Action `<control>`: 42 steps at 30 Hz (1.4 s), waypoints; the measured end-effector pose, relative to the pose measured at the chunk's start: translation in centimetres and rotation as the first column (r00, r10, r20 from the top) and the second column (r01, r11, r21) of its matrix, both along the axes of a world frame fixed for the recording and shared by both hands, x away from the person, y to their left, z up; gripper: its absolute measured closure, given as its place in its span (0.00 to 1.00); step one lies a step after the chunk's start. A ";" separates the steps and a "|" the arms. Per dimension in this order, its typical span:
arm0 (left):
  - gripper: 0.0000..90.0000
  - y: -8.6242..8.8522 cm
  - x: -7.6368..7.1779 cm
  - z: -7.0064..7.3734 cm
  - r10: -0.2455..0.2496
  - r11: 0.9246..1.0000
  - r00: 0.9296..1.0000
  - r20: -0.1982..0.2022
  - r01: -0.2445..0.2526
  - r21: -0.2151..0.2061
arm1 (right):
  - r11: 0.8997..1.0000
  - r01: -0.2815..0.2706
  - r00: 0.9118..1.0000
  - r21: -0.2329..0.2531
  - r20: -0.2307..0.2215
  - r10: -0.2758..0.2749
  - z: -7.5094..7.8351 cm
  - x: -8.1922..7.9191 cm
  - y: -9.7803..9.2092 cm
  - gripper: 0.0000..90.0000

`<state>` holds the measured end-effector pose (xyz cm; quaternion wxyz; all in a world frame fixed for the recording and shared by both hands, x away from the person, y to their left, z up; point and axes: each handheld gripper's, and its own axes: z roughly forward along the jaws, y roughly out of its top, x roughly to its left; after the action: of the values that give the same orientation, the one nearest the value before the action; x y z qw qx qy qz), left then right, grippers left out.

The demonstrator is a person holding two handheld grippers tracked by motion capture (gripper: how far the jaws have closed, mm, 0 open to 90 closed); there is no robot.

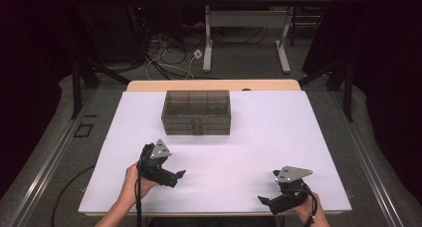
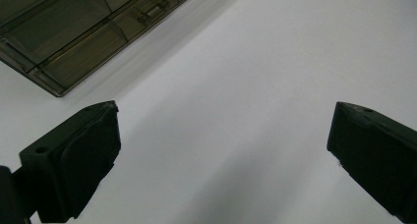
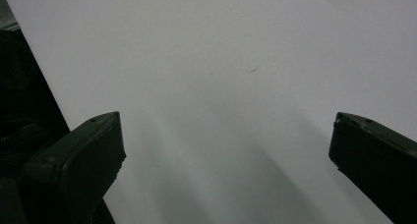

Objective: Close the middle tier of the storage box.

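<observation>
Fingers of the left gripper [image 1: 182,173] and right gripper [image 1: 262,200] are spreading wide, gripping nothing, over the white desk [image 1: 249,137]; the smoky compartment box [image 1: 196,112] is sitting well beyond the left fingers.

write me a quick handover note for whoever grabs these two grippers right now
Left gripper: jaws wide open, empty, over the white table, in front of the box.
Right gripper: jaws wide open, empty, near the table's front right edge.
Smoky clear drawer box: at the back centre of the table, drawers look closed, apart from both grippers.
Done: nothing visible; the box looks untouched.
Left: probably reach forward to the box and work its drawers; the left gripper is nearer.
</observation>
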<state>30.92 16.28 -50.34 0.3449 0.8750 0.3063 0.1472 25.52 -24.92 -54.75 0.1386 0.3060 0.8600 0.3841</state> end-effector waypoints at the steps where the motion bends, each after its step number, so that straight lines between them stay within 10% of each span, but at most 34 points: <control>1: 0.00 0.0 -0.3 0.0 -0.002 1.000 1.000 0.005 0.002 0.002 | 1.000 0.001 1.000 0.000 0.000 -0.001 0.0 0.0 0.0 0.00; 42: 0.00 3.1 -5.3 -1.9 -0.002 0.999 1.000 0.006 0.003 -0.040 | 1.000 0.000 1.000 -0.010 -0.005 0.000 -0.1 0.0 0.1 0.00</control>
<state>25.58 19.35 -52.25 0.3633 0.8679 0.3071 0.1430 25.55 -24.83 -54.83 0.1381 0.3063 0.8623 0.3790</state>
